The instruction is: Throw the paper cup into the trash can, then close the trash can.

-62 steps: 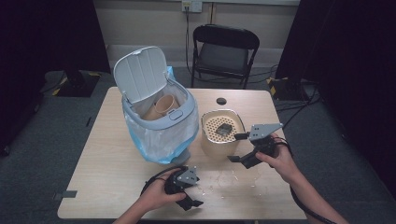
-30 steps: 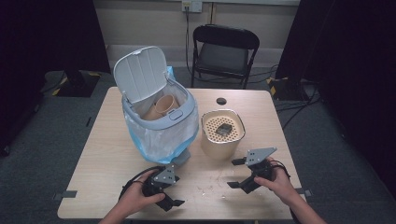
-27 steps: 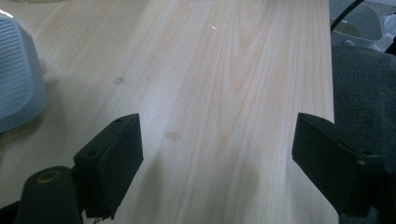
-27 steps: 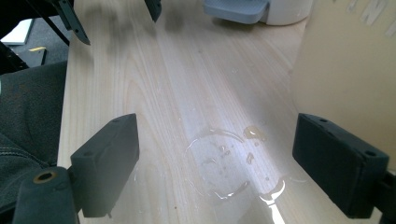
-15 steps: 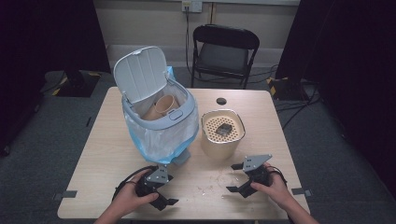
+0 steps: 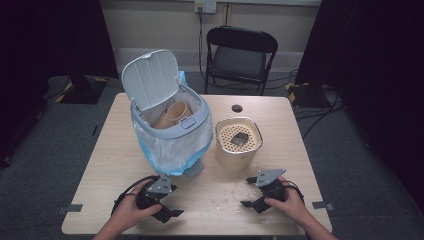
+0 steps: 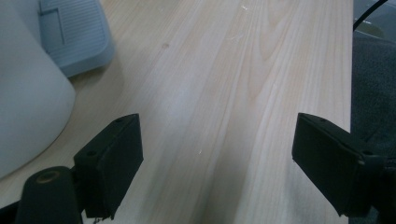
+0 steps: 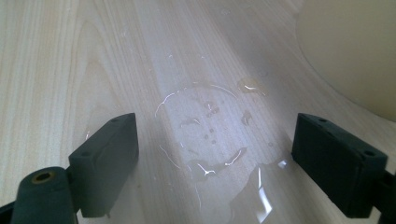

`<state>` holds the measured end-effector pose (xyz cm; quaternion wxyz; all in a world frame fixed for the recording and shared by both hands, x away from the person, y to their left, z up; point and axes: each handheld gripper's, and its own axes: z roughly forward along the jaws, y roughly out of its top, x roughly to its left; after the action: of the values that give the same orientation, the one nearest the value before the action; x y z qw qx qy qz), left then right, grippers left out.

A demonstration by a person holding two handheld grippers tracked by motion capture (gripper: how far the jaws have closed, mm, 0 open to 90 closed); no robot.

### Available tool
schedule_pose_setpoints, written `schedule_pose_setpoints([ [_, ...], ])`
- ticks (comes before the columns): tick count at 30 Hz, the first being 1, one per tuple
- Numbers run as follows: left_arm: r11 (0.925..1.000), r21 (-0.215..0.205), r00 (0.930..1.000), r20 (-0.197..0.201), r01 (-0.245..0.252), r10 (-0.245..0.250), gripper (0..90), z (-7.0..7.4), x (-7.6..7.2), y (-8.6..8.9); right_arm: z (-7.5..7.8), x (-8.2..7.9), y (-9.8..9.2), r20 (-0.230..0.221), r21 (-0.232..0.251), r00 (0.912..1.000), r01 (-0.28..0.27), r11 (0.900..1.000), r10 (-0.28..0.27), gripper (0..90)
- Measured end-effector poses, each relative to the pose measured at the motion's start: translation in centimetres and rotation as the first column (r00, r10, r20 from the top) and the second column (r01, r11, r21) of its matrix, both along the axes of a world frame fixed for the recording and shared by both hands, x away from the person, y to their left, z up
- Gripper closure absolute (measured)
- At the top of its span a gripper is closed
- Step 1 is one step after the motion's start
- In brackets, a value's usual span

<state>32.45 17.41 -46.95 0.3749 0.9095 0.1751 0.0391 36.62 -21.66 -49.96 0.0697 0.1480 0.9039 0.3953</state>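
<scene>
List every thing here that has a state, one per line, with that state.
Trash bin: lid up, bag-lined, a tan cup inside.
Beige strainer pot: uncovered, a small dark object on its perforated insert.
Left hand-held gripper: open, empty.
Right hand-held gripper: open, empty.
Table: wet patch by the right gripper.

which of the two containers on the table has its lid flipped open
The white bin lined with a blue bag, on the table's left side: its hinged lid stands upright. The beige tub beside it has a flat perforated insert on top, no raised lid.
</scene>
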Motion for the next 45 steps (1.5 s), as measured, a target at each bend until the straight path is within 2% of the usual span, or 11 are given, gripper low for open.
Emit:
schedule_pose_setpoints([
  [4,0.9999,0.010,1.0000,-0.005,-0.001,0.002,15.9,-0.1,0.0,0.4,0.0,0.0,0.0,-0.008,0.000,1.0000,0.002,1.000,-0.002,13.4],
  [13,0.9975,-0.021,0.9976,-0.019,-0.067,0.067,15.9,0.4,-0.2,2.2,0.0,0.0,0.1,-0.008,-0.002,0.9999,0.009,1.000,-0.009,13.2],
  [17,0.9981,-0.019,0.9983,-0.008,-0.059,0.058,16.0,1.0,0.1,3.2,0.0,-0.1,0.1,-0.007,-0.003,0.9999,0.009,1.000,-0.009,13.1],
  [18,0.9961,-0.021,0.9963,-0.011,-0.086,0.086,15.9,1.2,0.0,3.6,0.0,-0.1,0.1,-0.007,-0.003,0.9999,0.009,1.000,-0.009,13.1],
  [25,0.9943,-0.010,0.9941,-0.023,-0.106,0.106,16.0,1.2,-0.9,5.5,0.0,-0.1,0.1,-0.008,-0.003,0.9999,0.009,1.000,-0.009,13.1],
  [29,0.9870,-0.042,0.9877,-0.024,-0.155,0.154,16.1,2.2,-0.9,7.4,0.0,-0.1,0.1,-0.007,-0.003,0.9999,0.009,1.000,-0.009,13.1],
  [33,0.9732,-0.054,0.9747,-0.025,-0.223,0.222,16.0,4.4,-0.3,9.6,0.0,-0.1,0.1,-0.008,-0.003,0.9999,0.009,1.000,-0.009,13.0],
  [35,0.9678,-0.088,0.9715,-0.048,-0.236,0.232,15.9,5.6,0.2,10.7,0.0,-0.1,0.1,-0.008,-0.003,0.9999,0.009,1.000,-0.009,13.0],
  [37,0.9620,-0.105,0.9676,-0.040,-0.252,0.249,15.7,6.9,0.6,11.6,0.0,-0.1,0.1,-0.007,-0.003,0.9999,0.009,1.000,-0.009,13.0],
  [41,0.9468,-0.112,0.9533,-0.023,-0.302,0.301,15.7,8.9,1.4,12.9,0.0,-0.1,0.1,-0.007,-0.003,0.9999,0.009,1.000,-0.009,13.0],
  [45,0.9410,-0.115,0.9480,-0.036,-0.318,0.316,15.7,10.5,2.3,13.6,0.0,-0.1,0.1,-0.008,-0.003,0.9999,0.009,1.000,-0.009,13.0],
])
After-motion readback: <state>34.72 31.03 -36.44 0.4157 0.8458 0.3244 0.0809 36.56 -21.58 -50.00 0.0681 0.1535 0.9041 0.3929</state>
